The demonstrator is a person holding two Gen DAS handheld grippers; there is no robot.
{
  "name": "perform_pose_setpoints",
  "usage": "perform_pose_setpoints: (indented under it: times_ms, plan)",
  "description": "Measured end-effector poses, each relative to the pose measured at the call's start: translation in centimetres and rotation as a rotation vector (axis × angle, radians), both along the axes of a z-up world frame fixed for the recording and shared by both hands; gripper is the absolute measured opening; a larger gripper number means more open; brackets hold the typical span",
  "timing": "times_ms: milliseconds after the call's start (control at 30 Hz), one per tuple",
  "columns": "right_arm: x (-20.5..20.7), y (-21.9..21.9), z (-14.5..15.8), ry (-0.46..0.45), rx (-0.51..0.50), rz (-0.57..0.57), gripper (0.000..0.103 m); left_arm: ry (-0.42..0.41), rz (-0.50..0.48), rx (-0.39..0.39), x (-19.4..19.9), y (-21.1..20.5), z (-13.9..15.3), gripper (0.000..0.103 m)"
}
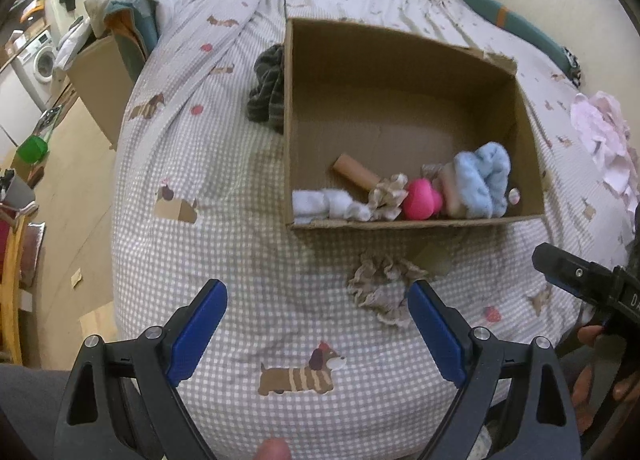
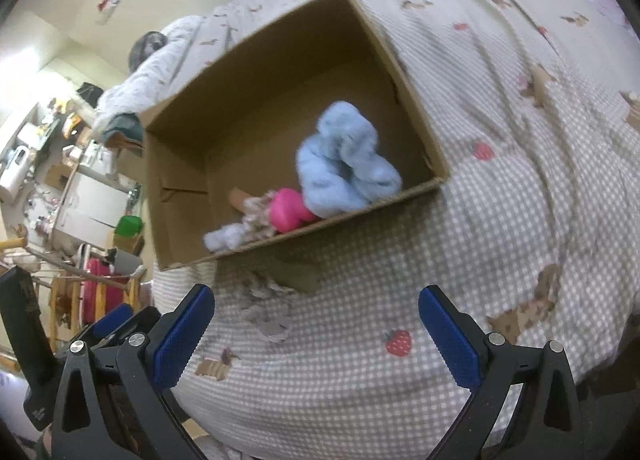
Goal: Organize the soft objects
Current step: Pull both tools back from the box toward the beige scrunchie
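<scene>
Cardboard box [image 1: 404, 72] sits on the bed [image 1: 224, 244]; along its near wall lie a blue fluffy cloth [image 1: 482, 184] and a pink toy [image 1: 420, 200]. A beige frilly scrunchie [image 1: 380, 292] lies just outside that wall. Left gripper [image 1: 318, 300] and right gripper [image 2: 316, 306] hover with jaws apart, holding nothing.

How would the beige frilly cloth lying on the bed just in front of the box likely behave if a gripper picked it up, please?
The beige frilly cloth lies crumpled in soft folds, so it would probably droop floppily from the pinch point. It looks thin, likely light. Resting on the checked bedspread, it shouldn't roll.
</scene>
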State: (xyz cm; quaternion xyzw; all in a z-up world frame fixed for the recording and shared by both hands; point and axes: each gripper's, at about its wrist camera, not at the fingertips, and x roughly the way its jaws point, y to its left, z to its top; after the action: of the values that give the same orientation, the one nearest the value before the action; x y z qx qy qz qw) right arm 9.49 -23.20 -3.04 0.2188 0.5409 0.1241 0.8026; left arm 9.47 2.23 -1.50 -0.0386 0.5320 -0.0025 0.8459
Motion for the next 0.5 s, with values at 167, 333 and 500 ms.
perform_pose_setpoints:
  times_ms: [167, 333, 500]
  plan:
    - [0.4, 1.0, -1.0, 0.033, -0.041, 0.044, 0.103, 0.028, 0.033, -0.032, 0.3, 0.8, -0.5, 0.091]
    - [0.8, 1.5, -2.2, 0.085, -0.044, 0.049, 0.103, 0.047, 0.054, -0.03, 0.6, 1.4, -0.9, 0.091]
    - [1.3, 1.7, -3.4, 0.13, -0.01, 0.035, 0.103, 0.063, 0.102, -0.083, 0.7, 2.5, -0.8, 0.091]
